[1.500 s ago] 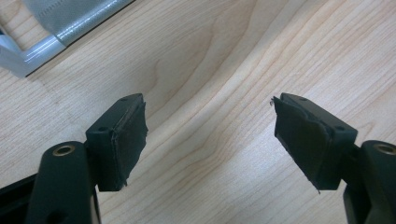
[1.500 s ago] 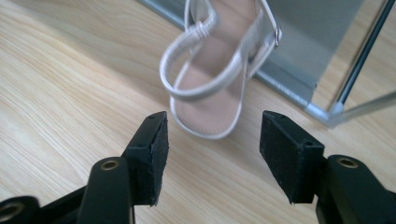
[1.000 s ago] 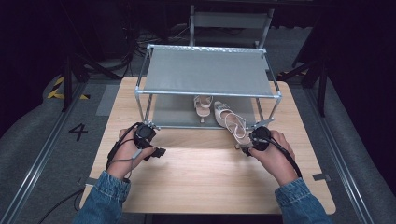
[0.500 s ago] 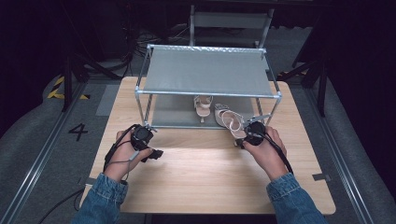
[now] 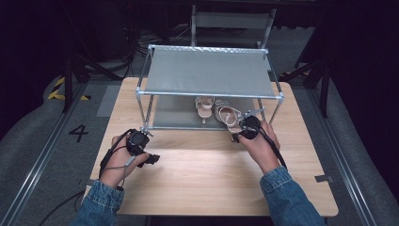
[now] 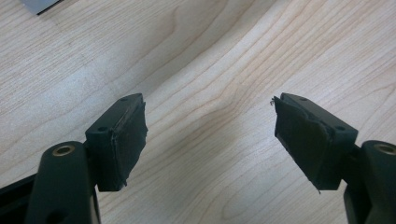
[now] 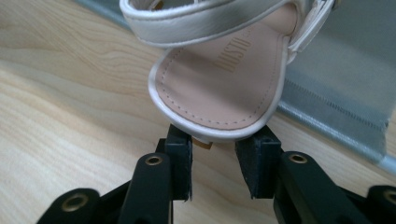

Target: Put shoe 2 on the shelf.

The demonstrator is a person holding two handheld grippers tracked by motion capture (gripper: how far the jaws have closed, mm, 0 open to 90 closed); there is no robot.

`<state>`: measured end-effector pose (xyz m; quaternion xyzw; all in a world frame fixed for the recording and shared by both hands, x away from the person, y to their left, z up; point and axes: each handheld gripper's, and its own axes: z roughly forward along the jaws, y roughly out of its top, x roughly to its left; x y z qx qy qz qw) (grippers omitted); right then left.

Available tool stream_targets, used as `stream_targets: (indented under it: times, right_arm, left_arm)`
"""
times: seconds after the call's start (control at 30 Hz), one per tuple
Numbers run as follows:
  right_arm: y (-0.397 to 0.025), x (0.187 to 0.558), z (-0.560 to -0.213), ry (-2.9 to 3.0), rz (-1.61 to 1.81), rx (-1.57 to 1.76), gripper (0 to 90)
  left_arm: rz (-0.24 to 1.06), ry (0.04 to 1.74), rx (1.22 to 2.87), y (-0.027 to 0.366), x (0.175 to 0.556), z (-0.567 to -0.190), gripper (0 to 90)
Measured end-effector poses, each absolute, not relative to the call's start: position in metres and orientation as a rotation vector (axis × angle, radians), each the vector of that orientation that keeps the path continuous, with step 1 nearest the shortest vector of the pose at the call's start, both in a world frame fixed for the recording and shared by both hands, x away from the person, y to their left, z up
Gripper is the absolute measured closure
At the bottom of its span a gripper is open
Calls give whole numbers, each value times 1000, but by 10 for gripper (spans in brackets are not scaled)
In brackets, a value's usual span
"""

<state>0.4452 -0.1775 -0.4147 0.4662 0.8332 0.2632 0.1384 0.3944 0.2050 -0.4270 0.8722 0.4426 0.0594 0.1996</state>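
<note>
While the right claw (image 7: 212, 158) sits at the front edge of the rack's lower shelf (image 5: 174, 115), its jaws stand close together around the toe end of a pale sandal (image 7: 219, 93). The sole's front edge rests over the jaw tips, and a small tan bit of the sole shows between them; whether the pads actually press it I cannot tell. In the high view that sandal (image 5: 229, 116) lies on the lower shelf toward the right, toe pointing at the person, with a second sandal (image 5: 204, 105) just beside it on the left. The metal rack (image 5: 210, 71) stands at the far half of the wooden counter (image 5: 202, 174). The left claw (image 6: 210, 140) hovers low over bare wood near the counter's left front, well apart from the shoes, its jaws spread wide and holding nothing.
</note>
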Motion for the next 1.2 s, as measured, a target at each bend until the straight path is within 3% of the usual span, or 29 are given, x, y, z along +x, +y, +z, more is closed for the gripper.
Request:
stream_targets:
  times: [1.2]
  right_arm:
    - [-134,507,-438,2380,830,1323,787]
  left_arm:
    - [137,1234,2448,202,398,-432,255]
